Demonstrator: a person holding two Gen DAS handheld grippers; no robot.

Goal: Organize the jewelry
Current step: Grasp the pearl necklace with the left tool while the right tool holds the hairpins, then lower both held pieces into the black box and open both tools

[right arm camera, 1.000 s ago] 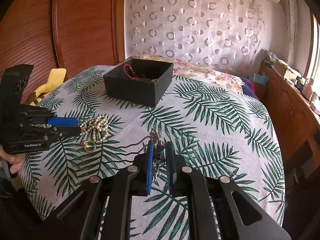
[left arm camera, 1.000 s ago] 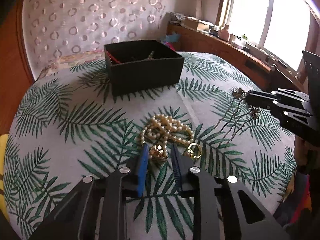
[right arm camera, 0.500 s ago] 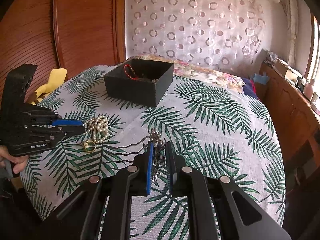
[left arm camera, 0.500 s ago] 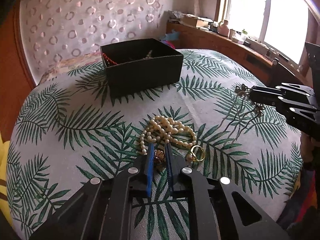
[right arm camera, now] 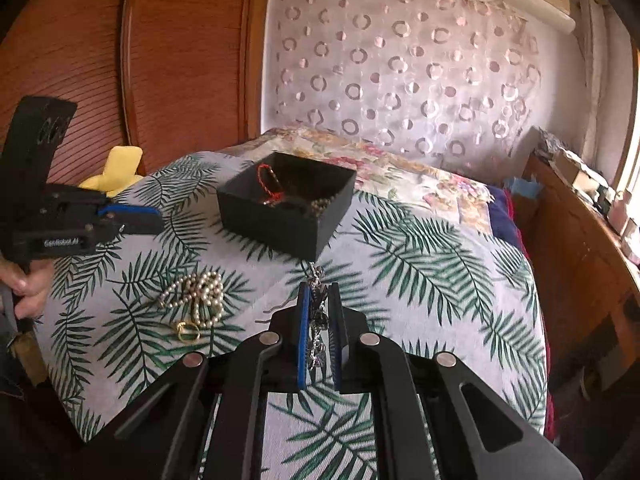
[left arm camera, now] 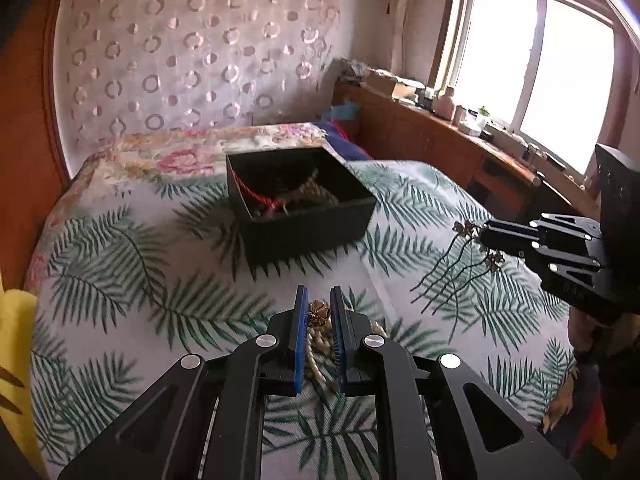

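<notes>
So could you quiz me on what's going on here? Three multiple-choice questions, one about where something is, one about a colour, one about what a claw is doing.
1. Where does the pearl necklace lie?
A. in the black box
B. on the leaf-print cloth, beside a gold ring
C. on the window sill

2. What colour is the cord in the black box?
A. red
B. green
C. white

3. What is the right gripper doing?
A. hanging open over the box
B. shut on a silvery hairpin
C. lying flat on the cloth

Answers:
1 B: the pearls sit on the cloth next to the gold ring.
2 A: a red cord loops inside the box.
3 B: the hairpin sits clamped between its blue pads.
</notes>
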